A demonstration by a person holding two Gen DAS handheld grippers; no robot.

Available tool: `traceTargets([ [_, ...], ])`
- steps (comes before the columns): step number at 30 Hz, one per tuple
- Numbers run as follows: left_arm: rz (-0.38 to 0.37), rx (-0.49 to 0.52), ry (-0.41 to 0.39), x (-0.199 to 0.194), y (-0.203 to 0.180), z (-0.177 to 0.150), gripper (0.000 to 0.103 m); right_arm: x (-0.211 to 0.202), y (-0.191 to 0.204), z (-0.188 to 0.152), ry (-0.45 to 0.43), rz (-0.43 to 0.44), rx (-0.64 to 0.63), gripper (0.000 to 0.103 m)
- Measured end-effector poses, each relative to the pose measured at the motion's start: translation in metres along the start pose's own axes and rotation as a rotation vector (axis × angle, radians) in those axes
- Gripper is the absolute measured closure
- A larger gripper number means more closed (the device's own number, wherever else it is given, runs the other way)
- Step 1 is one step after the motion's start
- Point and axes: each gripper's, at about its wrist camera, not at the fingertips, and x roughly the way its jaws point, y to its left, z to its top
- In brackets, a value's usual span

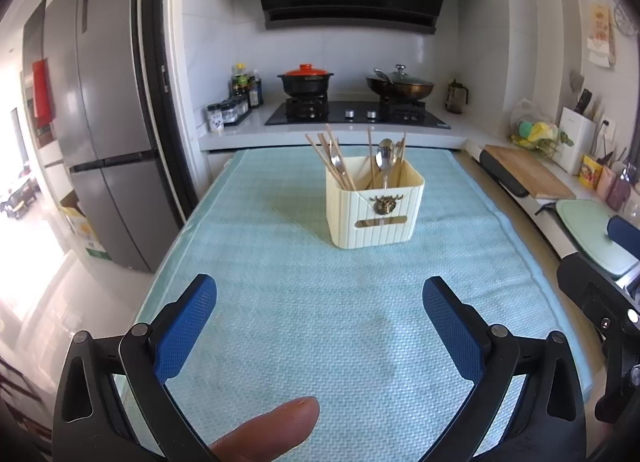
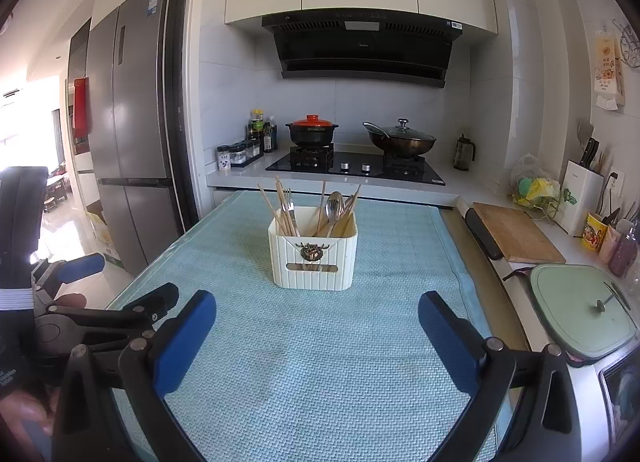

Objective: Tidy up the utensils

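Observation:
A cream ribbed utensil holder [image 1: 374, 214] stands on the light blue mat [image 1: 280, 302], holding wooden chopsticks [image 1: 332, 160] and metal spoons [image 1: 386, 156]. It also shows in the right wrist view [image 2: 314, 262], with chopsticks [image 2: 280, 206] and a spoon [image 2: 334, 204] standing in it. My left gripper [image 1: 319, 302] is open and empty, well short of the holder. My right gripper [image 2: 316, 314] is open and empty, also short of the holder. The left gripper shows at the left edge of the right wrist view [image 2: 80, 266]. A fingertip [image 1: 272, 430] intrudes at the bottom.
Behind the table is a stove [image 2: 356, 168] with a red-lidded pot [image 2: 312, 130] and a wok [image 2: 400, 140]. A fridge [image 1: 104, 142] stands left. A cutting board [image 2: 516, 234] and a green lidded pan [image 2: 580, 310] lie on the right counter.

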Motion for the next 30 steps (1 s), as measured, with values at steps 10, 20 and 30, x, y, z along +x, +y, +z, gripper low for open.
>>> traceTargets([
  [10, -0.001, 0.005, 0.003, -0.0034, -0.0029, 0.0015, 0.000, -0.0031, 0.0040, 0.0025, -0.004, 0.002, -0.017, 0.000],
  [20, -0.005, 0.003, -0.002, -0.0051, -0.0037, 0.0032, 0.000, -0.0046, 0.0044, 0.0027, -0.007, -0.007, -0.023, 0.000],
  [30, -0.006, -0.003, -0.003, -0.0061, -0.0037, 0.0025, 0.000, -0.0045, 0.0057, 0.0006, -0.005, -0.005, -0.029, 0.000],
])
